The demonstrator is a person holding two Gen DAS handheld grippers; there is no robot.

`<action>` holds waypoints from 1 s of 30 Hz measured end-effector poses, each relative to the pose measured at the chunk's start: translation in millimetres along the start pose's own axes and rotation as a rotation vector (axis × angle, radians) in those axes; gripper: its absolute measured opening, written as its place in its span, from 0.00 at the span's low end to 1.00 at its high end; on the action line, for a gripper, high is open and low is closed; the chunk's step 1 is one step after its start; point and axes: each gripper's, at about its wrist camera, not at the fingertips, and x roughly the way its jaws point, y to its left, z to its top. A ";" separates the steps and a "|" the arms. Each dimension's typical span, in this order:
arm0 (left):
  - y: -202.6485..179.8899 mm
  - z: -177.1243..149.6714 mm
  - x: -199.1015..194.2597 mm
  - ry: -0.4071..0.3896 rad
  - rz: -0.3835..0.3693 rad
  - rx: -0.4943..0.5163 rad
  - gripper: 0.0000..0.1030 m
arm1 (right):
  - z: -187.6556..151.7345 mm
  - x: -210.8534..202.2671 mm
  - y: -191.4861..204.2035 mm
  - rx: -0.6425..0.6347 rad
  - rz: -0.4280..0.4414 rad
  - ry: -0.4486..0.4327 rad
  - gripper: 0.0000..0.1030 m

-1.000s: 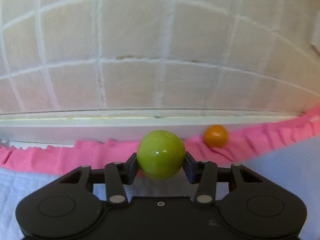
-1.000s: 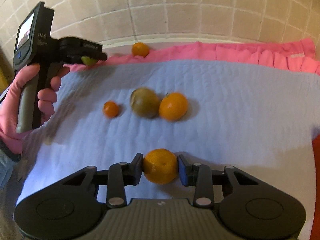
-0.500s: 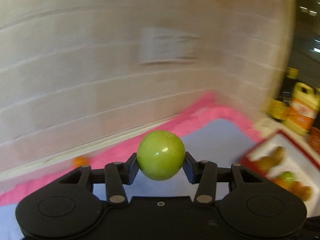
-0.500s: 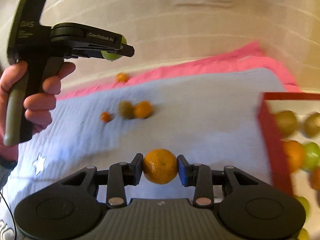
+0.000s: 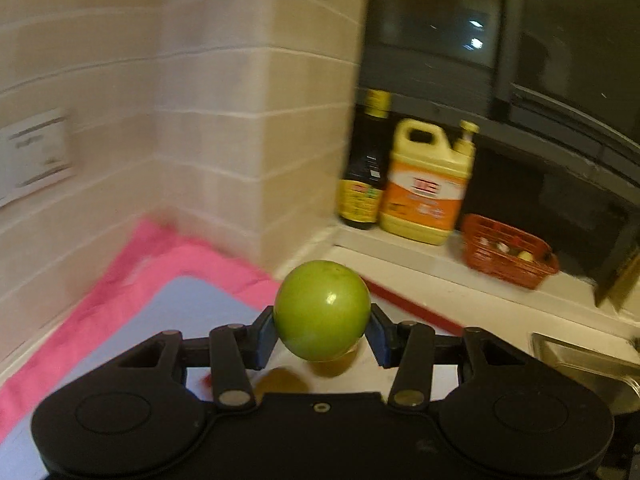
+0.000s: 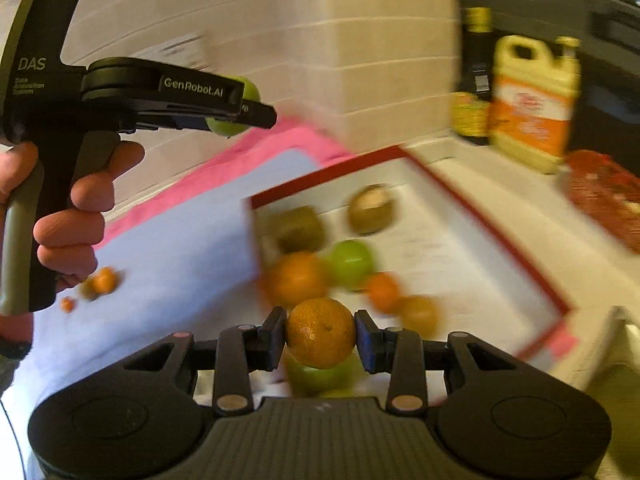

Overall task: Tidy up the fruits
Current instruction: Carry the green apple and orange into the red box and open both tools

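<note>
Right wrist view showed the biggest thing first: the pale blue quilted mat (image 6: 168,240) with its pink border (image 6: 256,148), running to the corner of the tiled wall (image 6: 360,40). On the mat's right edge sat my red-rimmed tray (image 6: 516,248), already holding a blurred cluster of brownish, green and orange fruit toward its near left corner. Beyond the tray's far edge, on the ledge, stood a yellow jug (image 6: 528,104), a dark bottle (image 6: 476,76) and a red basket (image 6: 604,196).

My left gripper (image 5: 322,322) pinched a green apple-like fruit (image 5: 322,310) between both pads, held in the air over the tray's far left corner. My right gripper (image 6: 320,338) pinched a mandarin (image 6: 320,332) the same way, above the tray's near edge, with a green fruit (image 6: 320,374) right beneath it. A few small orange fruits (image 6: 102,280) lay on the mat's left side, well apart from the tray.

As I judged it, the risk was in the letting go. Both fruits were round and smooth, so dropped from a height they could bounce or roll over the low rim, or knock the crowded pile loose. The mandarin would land on the green fruit below and roll off sideways. With both hands meeting over one tray, my grippers could also clash.
</note>
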 end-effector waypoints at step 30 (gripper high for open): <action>-51.0 -32.3 189.7 0.382 -0.167 0.064 0.55 | 20.9 112.4 -105.7 0.305 -0.107 0.174 0.38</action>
